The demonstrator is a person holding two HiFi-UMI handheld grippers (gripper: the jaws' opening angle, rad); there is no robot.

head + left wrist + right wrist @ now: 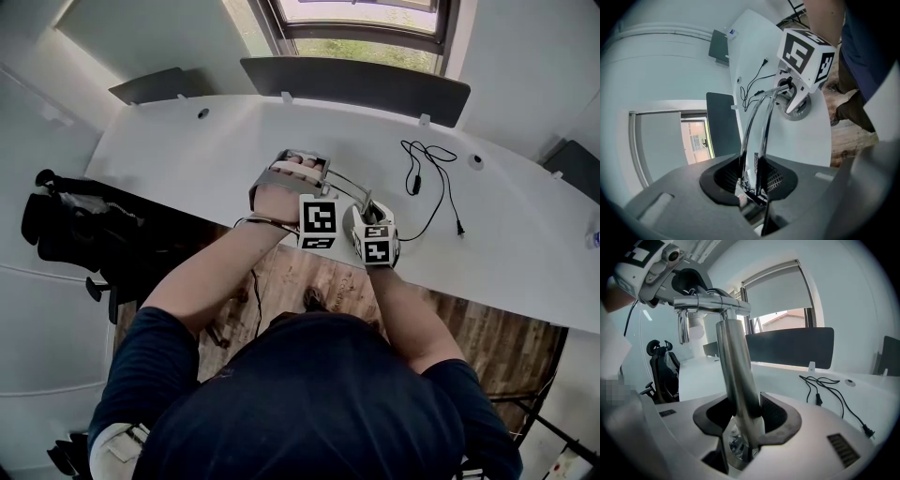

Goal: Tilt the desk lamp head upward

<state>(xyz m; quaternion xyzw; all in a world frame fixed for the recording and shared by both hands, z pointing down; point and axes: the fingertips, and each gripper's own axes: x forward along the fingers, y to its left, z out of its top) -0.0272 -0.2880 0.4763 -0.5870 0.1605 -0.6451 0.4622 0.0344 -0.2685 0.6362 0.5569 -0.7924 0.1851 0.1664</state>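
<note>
Right now my left gripper (752,180) has its jaws drawn in narrow on the twin chrome rods (759,126) of the desk lamp (352,192). One rod lies against each pad. From the jaws the rods climb toward 1 o'clock and bend down to the lamp's round base (802,111). The marker cube (806,54) of my other gripper sits just above that base.

My right gripper (743,420) stands wider, with its pads closed on the thick chrome post (736,366) low down, just above the base. The post rises toward 12 o'clock to a horizontal chrome bar (710,303), and my left gripper shows at its 10 o'clock end.

From my head, both grippers sit close together at the near edge of the white desk (187,150), and the lamp stands between them. Its head end is under my left hand (279,197), so I cannot make out its tilt.

A black cable (427,178) lies loose on the desk at 2 o'clock from the lamp. A dark panel (356,84) lines the far edge at 12 o'clock, with a window (366,19) beyond it. A black office chair (66,225) stands at 9 o'clock, and the wooden floor (300,272) shows below the desk edge.
</note>
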